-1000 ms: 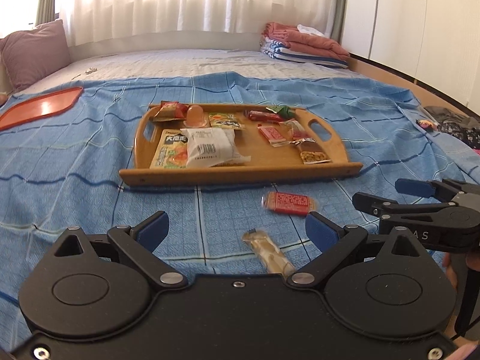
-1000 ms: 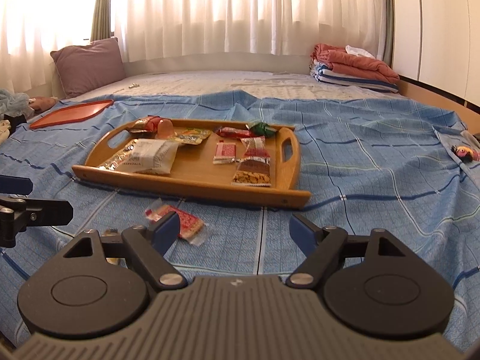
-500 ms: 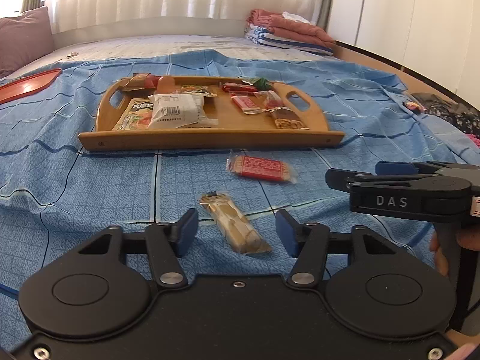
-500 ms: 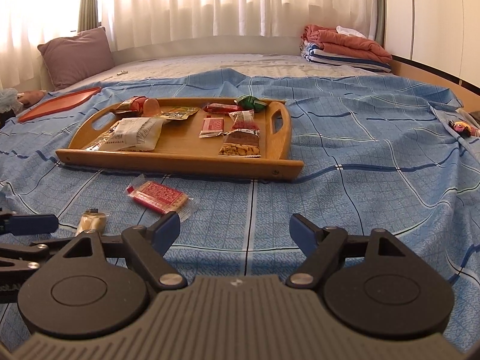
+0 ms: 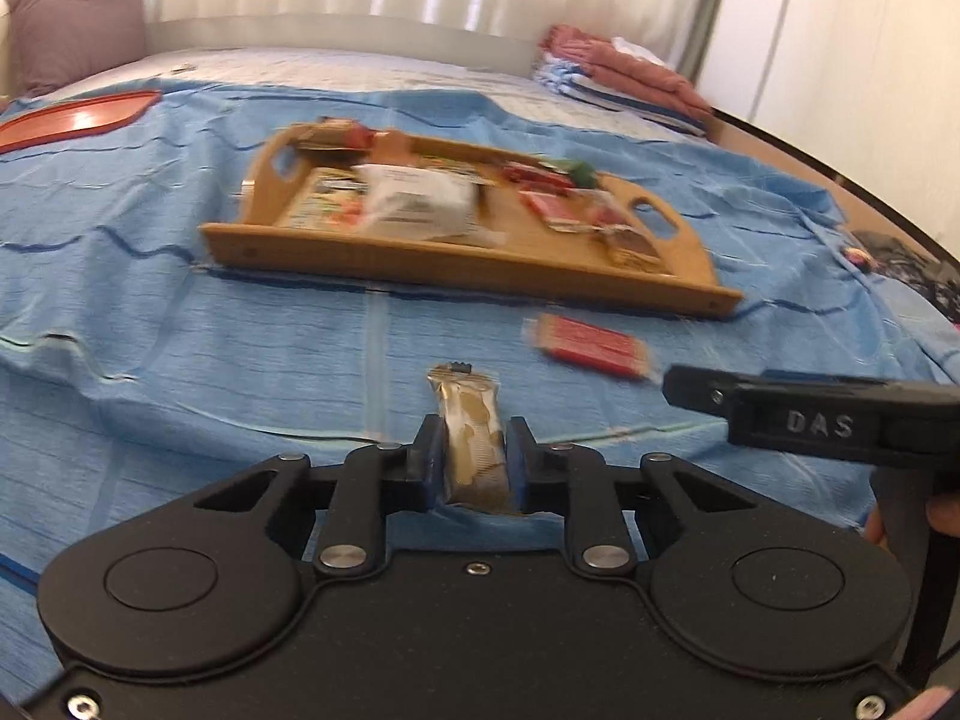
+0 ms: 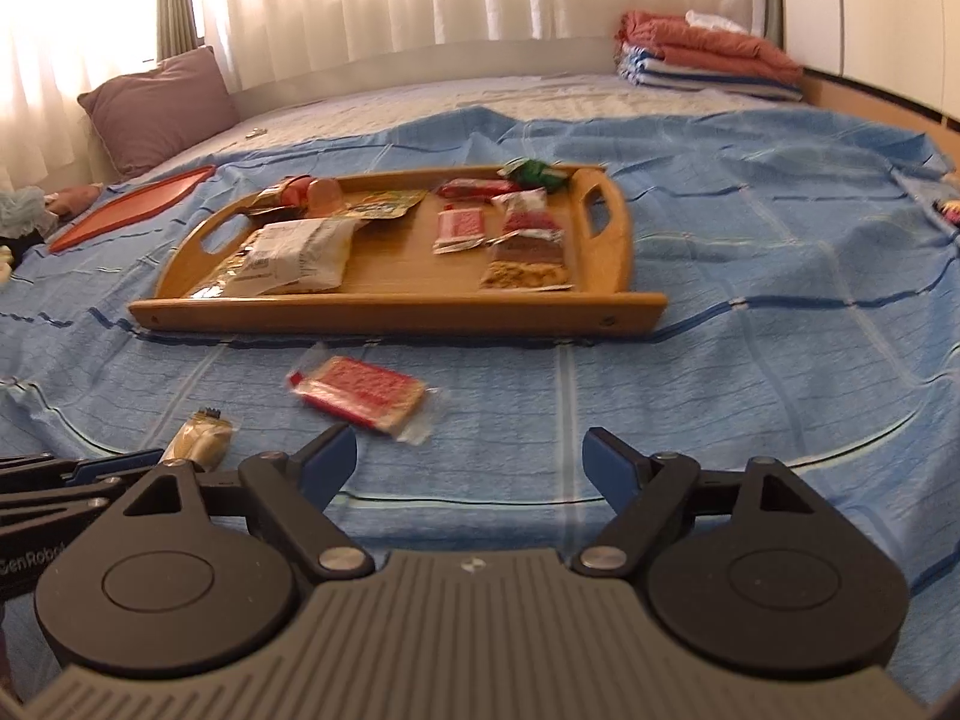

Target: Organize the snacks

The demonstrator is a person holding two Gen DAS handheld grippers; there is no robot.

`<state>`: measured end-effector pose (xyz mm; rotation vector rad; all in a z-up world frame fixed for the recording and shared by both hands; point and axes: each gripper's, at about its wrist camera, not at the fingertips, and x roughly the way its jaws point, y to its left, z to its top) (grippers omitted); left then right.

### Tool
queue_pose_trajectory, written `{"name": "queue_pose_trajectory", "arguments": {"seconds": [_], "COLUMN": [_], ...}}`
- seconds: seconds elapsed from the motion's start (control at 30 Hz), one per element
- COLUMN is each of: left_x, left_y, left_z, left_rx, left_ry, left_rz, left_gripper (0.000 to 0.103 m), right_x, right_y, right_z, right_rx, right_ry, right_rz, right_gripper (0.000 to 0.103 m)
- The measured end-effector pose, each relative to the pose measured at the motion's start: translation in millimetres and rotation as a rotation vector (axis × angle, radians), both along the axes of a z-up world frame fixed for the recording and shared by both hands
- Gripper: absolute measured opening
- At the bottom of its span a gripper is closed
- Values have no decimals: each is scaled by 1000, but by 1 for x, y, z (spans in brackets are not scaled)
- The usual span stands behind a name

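My left gripper is shut on a beige wafer bar in a clear wrapper, low over the blue bedspread. The bar also shows in the right wrist view. A red cracker packet lies loose on the spread, just in front of the wooden tray; it also shows in the right wrist view. The tray holds several snack packets. My right gripper is open and empty, hovering just short of the red packet.
An orange-red tray lies on the bed at far left, near a mauve pillow. Folded towels are stacked at the back right. The blue bedspread is wrinkled around the tray.
My left gripper moved forward and closed on the wafer bar, which lay between open fingers before. My right gripper came closer to the red packet and stayed open.
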<state>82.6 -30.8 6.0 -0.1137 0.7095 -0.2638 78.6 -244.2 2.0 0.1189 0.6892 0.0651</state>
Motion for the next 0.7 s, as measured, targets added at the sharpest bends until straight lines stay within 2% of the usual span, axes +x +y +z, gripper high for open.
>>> {"name": "queue_pose_trajectory", "arguments": {"seconds": [0.1,0.2,0.5,0.7], "left_x": [4,5,3,-1], "left_y": [19,30,44,45], "left_z": [2,3,0,-2], "left_rx": [-7,25,47,65], "left_ry": [5,3,-13,-20], "left_rz": [21,41,55,58], "left_gripper": [27,35,43,52], "right_x": [8,18,58,79], "right_y": [15,28,43,57], "right_z": [-3,-4,-2,-8], "right_rx": [3,28,144,91], "right_ry": [15,37,139,161], "right_rz": [13,12,-111,-149], "right_gripper": [89,89,96,98]}}
